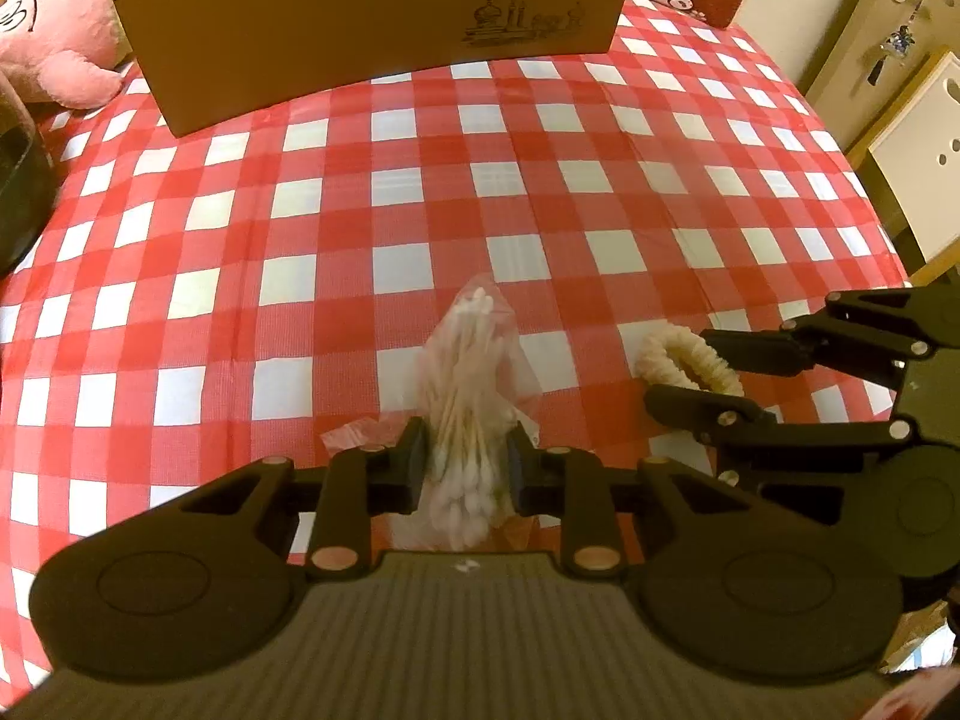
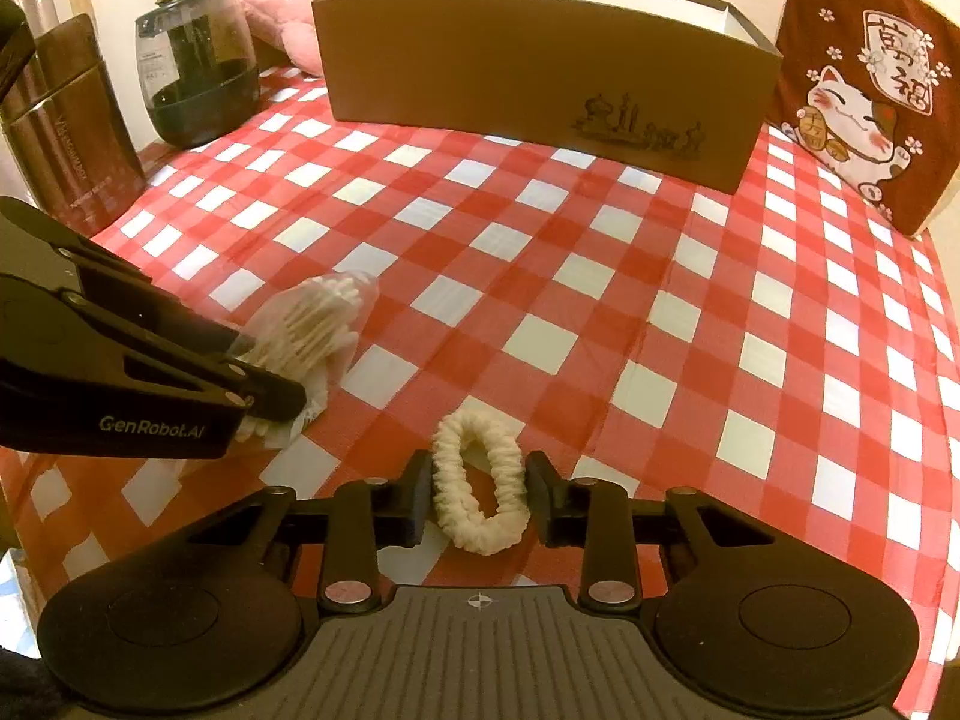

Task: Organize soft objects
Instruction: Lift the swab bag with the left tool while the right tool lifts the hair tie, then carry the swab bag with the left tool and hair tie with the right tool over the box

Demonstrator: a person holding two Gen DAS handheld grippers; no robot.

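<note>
A red-and-white checked cloth is spread over a table, and a long brown box, open at the top, is stood at its far edge. The box is judged to be the place where the soft things are to be gathered, since nothing else on the table is open to receive them.

Nearer than the box, a clear bag of swabs is laid lengthwise on the cloth, and a cream scrunchie is laid just beside it, to its right. Both are well apart from the box.

The left gripper is set astride the near end of the bag. Its jaws are seen pressed against the plastic on either side, so the bag appears to be pinched between them, though how firmly cannot be told. The bag's far end is pointed toward the box.

The right gripper is lowered over the scrunchie. Its jaws are held part open, one at each outer side of the ring, with a thin gap visible on the right; the ring is bracketed but not yet squeezed. It is judged that each item is being taken by its own gripper so both can be carried to the box together.

Beside the box a pink plush is propped at its left and a red cat cushion at its right.
</note>
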